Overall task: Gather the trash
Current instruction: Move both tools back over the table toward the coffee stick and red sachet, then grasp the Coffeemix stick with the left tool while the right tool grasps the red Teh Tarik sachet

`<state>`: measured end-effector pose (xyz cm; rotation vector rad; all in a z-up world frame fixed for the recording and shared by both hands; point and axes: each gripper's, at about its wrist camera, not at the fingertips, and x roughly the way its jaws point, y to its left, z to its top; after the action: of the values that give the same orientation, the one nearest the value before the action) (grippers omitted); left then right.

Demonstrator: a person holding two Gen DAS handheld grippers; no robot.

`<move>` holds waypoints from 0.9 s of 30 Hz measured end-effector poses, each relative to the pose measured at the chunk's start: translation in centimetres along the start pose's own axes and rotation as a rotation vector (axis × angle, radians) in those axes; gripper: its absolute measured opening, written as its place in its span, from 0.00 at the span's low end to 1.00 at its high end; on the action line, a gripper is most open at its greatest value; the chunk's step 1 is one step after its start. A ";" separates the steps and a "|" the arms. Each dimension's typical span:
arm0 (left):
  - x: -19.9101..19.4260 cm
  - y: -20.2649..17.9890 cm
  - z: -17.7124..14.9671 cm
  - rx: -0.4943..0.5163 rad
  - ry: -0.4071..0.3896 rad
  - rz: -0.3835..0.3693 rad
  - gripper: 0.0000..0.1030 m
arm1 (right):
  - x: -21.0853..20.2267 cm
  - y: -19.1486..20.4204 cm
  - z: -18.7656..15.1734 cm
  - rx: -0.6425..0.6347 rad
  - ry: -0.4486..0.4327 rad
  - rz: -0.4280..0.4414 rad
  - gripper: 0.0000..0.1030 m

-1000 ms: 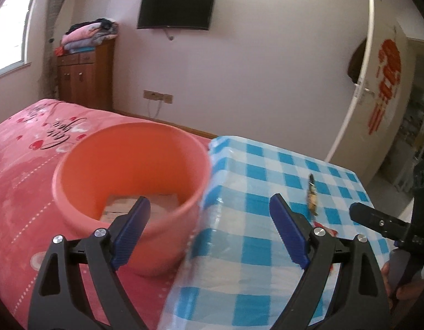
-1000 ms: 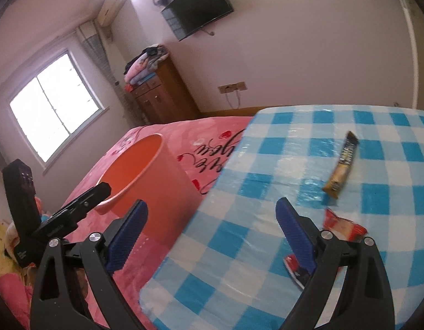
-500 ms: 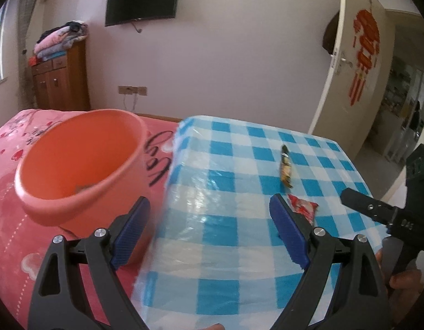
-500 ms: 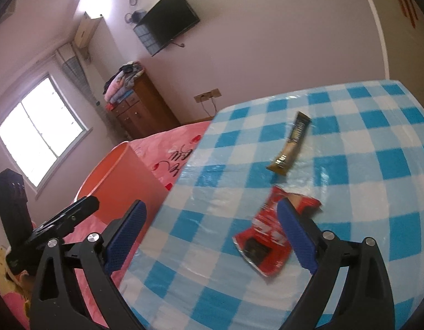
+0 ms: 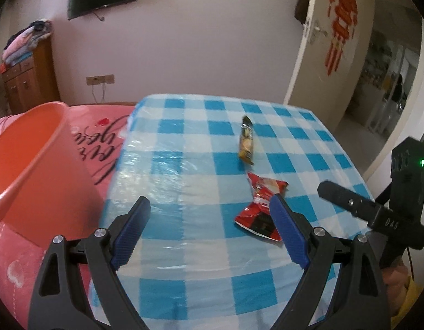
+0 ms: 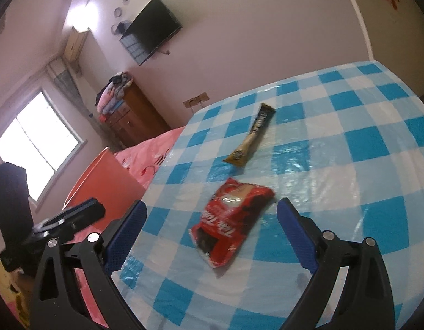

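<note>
My left wrist view looks forward and down along my left gripper (image 5: 209, 203), low and close over the near edge of the checked table (image 5: 184, 143). My right wrist view does likewise along my right gripper (image 6: 212, 206), rolled sideways. Shared: table, red wrapper (image 5: 260, 203) (image 6: 231, 220), yellow sachet (image 5: 246, 140) (image 6: 252, 137), orange bin (image 5: 27, 148) (image 6: 102, 178) at left.

Orange round plastic bucket (image 5: 27, 159): cut off at left edge, inside unseen | crumpled red foil snack wrapper (image 5: 260, 206): near corner hidden behind jaw | small print on slim yellow-brown sachet (image 6: 250, 137): illegible

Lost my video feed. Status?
Both grippers open, empty: left, right. Red wrapper and coffee stick flat on checked cloth. Nothing blocking.
</note>
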<state>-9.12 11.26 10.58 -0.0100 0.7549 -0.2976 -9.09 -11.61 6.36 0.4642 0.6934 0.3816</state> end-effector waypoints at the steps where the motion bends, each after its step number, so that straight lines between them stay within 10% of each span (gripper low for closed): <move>1: 0.5 -0.5 0.0 0.005 0.010 -0.010 0.86 | -0.1 -0.7 0.1 0.013 -0.006 -0.002 0.92; 15: 8.1 -7.9 -0.9 0.137 0.167 -0.097 0.86 | -1.1 -7.8 1.2 0.165 -0.024 0.018 0.92; 27: 14.4 -9.9 7.0 0.180 0.190 -0.057 0.86 | -1.9 -10.4 1.5 0.214 -0.042 0.035 0.92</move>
<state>2.89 -2.76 7.13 0.1691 0.9146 -0.4247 -7.56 -21.64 2.93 0.6856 0.6892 0.3310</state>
